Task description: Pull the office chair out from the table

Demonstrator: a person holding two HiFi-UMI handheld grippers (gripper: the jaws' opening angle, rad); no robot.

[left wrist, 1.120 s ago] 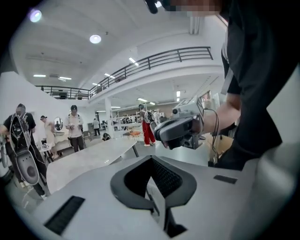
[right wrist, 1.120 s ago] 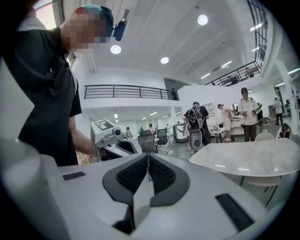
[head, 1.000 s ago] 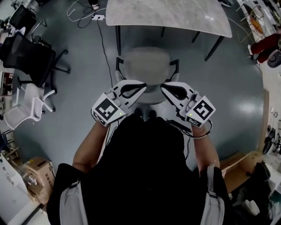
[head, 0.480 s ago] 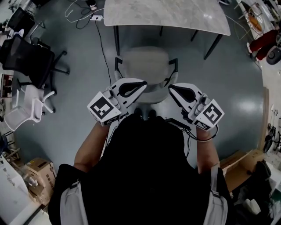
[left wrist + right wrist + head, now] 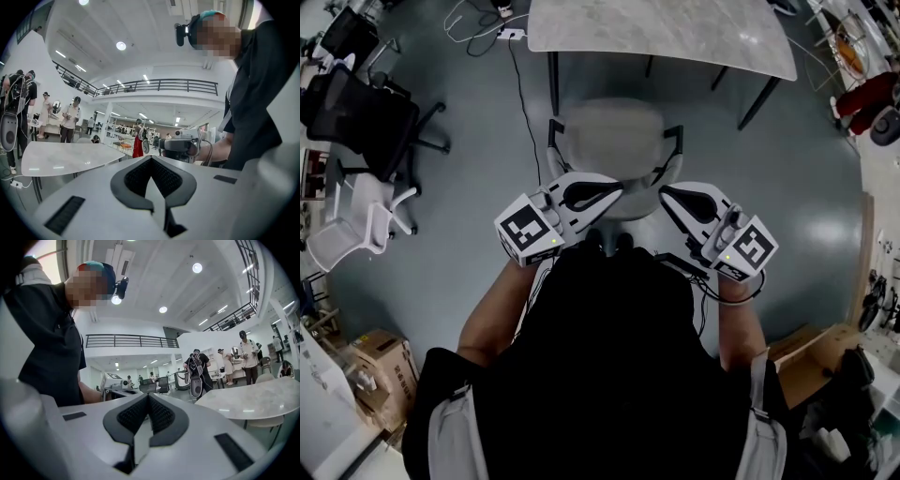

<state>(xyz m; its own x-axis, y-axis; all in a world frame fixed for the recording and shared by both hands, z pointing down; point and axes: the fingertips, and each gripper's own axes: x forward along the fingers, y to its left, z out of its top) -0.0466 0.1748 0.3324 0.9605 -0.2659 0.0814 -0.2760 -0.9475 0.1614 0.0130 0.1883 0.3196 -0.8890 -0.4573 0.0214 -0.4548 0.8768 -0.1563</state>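
Observation:
The grey office chair [image 5: 614, 136] stands just short of the marble-topped table [image 5: 661, 37], its seat out from under the top and its back towards me. My left gripper [image 5: 617, 188] and right gripper [image 5: 666, 194] hover above the chair's back, tips turned towards each other. Both are shut with nothing between the pads, and neither touches the chair. The left gripper view shows its shut jaws [image 5: 151, 161], the right gripper [image 5: 183, 144] beyond them and the table [image 5: 61, 157] to the left. In the right gripper view the jaws [image 5: 149, 399] are shut too, with the table [image 5: 253, 401] on the right.
A black office chair [image 5: 366, 122] and a white chair [image 5: 356, 225] stand at the left. A cable [image 5: 520, 94] runs across the floor from a power strip [image 5: 508, 36]. Cardboard boxes [image 5: 380, 366] [image 5: 806, 361] lie at both lower sides. Several people stand far off.
My right gripper has drawn a little to the right, away from the left one, so the gap between the tips has widened. The left gripper has rolled slightly. Both stayed shut.

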